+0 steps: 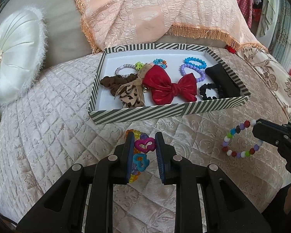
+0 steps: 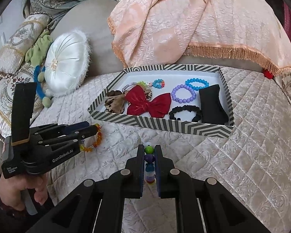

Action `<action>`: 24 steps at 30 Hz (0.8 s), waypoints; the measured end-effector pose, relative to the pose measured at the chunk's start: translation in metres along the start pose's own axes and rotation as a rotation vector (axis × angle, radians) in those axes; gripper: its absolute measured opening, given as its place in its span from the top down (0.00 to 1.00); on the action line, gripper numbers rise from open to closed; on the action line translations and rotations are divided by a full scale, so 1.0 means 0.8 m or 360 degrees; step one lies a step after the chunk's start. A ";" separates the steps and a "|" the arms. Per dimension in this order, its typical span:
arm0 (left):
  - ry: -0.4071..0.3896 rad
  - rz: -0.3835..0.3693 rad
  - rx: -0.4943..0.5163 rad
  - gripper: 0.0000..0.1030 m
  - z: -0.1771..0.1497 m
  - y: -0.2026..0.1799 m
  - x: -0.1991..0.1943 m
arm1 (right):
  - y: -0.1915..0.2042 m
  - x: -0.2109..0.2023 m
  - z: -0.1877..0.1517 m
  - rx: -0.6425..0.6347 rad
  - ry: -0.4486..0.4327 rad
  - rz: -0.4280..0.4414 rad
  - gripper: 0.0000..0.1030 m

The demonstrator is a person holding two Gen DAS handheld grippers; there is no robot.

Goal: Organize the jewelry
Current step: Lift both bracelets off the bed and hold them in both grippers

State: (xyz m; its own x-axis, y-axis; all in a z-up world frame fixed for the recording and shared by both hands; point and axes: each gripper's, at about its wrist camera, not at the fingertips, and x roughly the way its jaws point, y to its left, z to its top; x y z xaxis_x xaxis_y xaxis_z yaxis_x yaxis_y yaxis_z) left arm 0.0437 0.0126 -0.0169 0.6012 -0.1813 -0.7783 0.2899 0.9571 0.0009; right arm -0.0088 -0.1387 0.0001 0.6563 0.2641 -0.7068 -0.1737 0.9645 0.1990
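A striped box (image 1: 137, 113) (image 2: 164, 125) on the quilted bed holds a red bow (image 1: 170, 87) (image 2: 148, 103), bead bracelets, scrunchies and a black pad. My left gripper (image 1: 144, 147) (image 2: 96, 131) is shut on a heart-charm bracelet (image 1: 143, 145) with orange beads (image 2: 97, 141), just in front of the box. My right gripper (image 2: 149, 151) (image 1: 257, 130) is shut on a multicolour bead bracelet (image 1: 236, 151) (image 2: 149, 162), held above the quilt to the box's front right.
A white round cushion (image 1: 13, 58) (image 2: 67, 62) lies left of the box. A peach fringed cloth (image 1: 145, 15) (image 2: 203, 23) drapes behind it. A green and blue soft toy (image 2: 39, 58) sits at the far left.
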 end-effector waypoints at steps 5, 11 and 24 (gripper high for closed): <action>0.0000 0.0001 0.0001 0.80 0.000 0.001 0.000 | 0.000 0.001 0.001 0.0002 -0.0001 -0.0015 0.92; 0.0001 0.0001 0.0000 0.80 0.000 0.001 0.000 | 0.000 0.003 0.001 -0.0012 0.0005 -0.0044 0.92; 0.0002 0.0000 -0.0001 0.80 0.000 0.002 0.000 | 0.000 0.006 0.000 -0.0020 0.0021 -0.0090 0.92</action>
State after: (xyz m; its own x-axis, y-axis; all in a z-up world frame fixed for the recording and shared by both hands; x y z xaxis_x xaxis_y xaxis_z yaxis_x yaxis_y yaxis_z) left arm 0.0442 0.0138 -0.0171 0.6003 -0.1811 -0.7790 0.2897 0.9571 0.0007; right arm -0.0054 -0.1372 -0.0034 0.6554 0.2094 -0.7256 -0.1461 0.9778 0.1501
